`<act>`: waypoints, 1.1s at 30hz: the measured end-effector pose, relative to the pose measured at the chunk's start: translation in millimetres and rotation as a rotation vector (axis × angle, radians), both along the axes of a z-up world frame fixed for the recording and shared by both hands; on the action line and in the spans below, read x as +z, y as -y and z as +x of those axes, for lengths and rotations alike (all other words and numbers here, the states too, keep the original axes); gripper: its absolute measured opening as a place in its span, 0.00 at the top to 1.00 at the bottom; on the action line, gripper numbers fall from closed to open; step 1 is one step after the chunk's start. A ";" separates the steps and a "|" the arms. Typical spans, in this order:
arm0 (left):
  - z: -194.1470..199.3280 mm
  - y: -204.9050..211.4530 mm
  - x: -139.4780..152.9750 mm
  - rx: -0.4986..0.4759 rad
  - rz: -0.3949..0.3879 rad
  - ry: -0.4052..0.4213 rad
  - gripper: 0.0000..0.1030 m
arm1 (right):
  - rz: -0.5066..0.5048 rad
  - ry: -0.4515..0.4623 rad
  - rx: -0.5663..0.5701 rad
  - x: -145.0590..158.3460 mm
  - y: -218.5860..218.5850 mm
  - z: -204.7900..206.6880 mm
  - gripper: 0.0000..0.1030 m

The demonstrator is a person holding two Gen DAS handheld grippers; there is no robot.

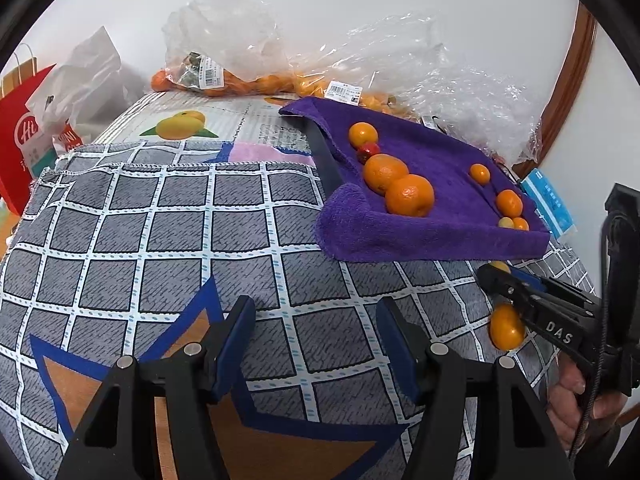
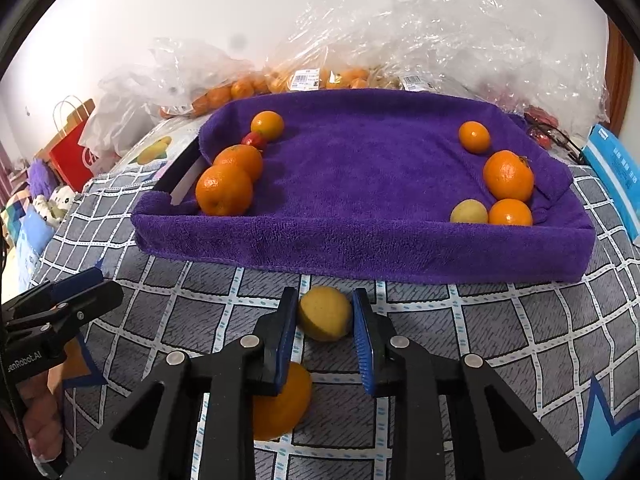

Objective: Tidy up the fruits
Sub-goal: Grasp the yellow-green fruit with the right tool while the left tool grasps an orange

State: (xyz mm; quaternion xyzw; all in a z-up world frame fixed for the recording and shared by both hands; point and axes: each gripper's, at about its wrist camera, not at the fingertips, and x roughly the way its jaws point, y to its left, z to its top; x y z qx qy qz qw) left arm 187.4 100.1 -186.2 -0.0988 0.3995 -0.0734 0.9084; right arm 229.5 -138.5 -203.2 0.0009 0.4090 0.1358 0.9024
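Observation:
My right gripper (image 2: 325, 295) is shut on a small yellow fruit (image 2: 325, 314) that rests on the checked cloth just in front of the purple towel-lined tray (image 2: 360, 240). An orange (image 2: 286, 404) lies under its left finger, seen too in the left wrist view as the orange (image 1: 506, 326) below the right gripper (image 1: 492, 276). In the tray, three oranges (image 2: 224, 190) and a small red fruit (image 2: 255, 140) line the left side. Three oranges (image 2: 508, 176) and a pale yellow fruit (image 2: 469, 212) sit at the right. My left gripper (image 1: 316, 302) stands open over bare cloth, holding nothing.
Clear plastic bags (image 1: 224, 40) with more oranges lie behind the tray against the wall. A red paper bag (image 1: 20, 136) stands at the far left, and a blue packet (image 2: 616, 176) lies right of the tray. The checked cloth (image 1: 160, 240) covers the surface.

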 end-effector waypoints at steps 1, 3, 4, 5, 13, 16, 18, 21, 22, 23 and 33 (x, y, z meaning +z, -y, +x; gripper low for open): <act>-0.1 0.2 0.1 -0.004 -0.002 0.002 0.41 | 0.014 0.013 0.001 2.0 2.0 -1.9 0.73; -0.2 0.4 0.4 -0.011 -0.006 0.005 0.41 | 0.032 0.031 -0.001 5.2 5.2 -3.8 0.73; -0.6 0.7 0.7 -0.013 -0.006 0.007 0.41 | 0.036 0.039 -0.005 6.8 6.9 -5.1 0.73; -1.0 0.8 0.9 -0.014 -0.006 0.009 0.41 | 0.032 0.044 -0.012 8.1 8.5 -6.1 0.73; -2.9 3.1 2.5 -0.038 -0.008 0.024 0.41 | -0.021 0.067 -0.086 20.9 41.4 -16.6 0.73; -4.4 3.8 3.9 -0.050 -0.012 0.035 0.41 | -0.059 0.088 -0.112 21.6 59.6 -24.1 0.73; -5.1 5.1 4.2 -0.065 -0.016 0.036 0.41 | -0.069 0.082 -0.119 17.7 68.8 -26.5 0.73; -5.9 6.2 4.7 -0.083 -0.019 0.037 0.41 | -0.066 0.064 -0.122 9.0 77.5 -28.2 0.73; -5.4 5.6 4.0 -0.079 -0.018 0.030 0.41 | -0.063 0.055 -0.119 5.3 78.9 -28.0 0.73; -4.3 4.0 2.8 -0.071 -0.020 0.019 0.41 | -0.062 0.044 -0.117 2.3 79.3 -27.3 0.73; -6.8 9.9 -0.5 -0.016 0.030 -0.023 0.41 | -0.090 0.063 -0.102 4.6 81.6 -33.6 0.73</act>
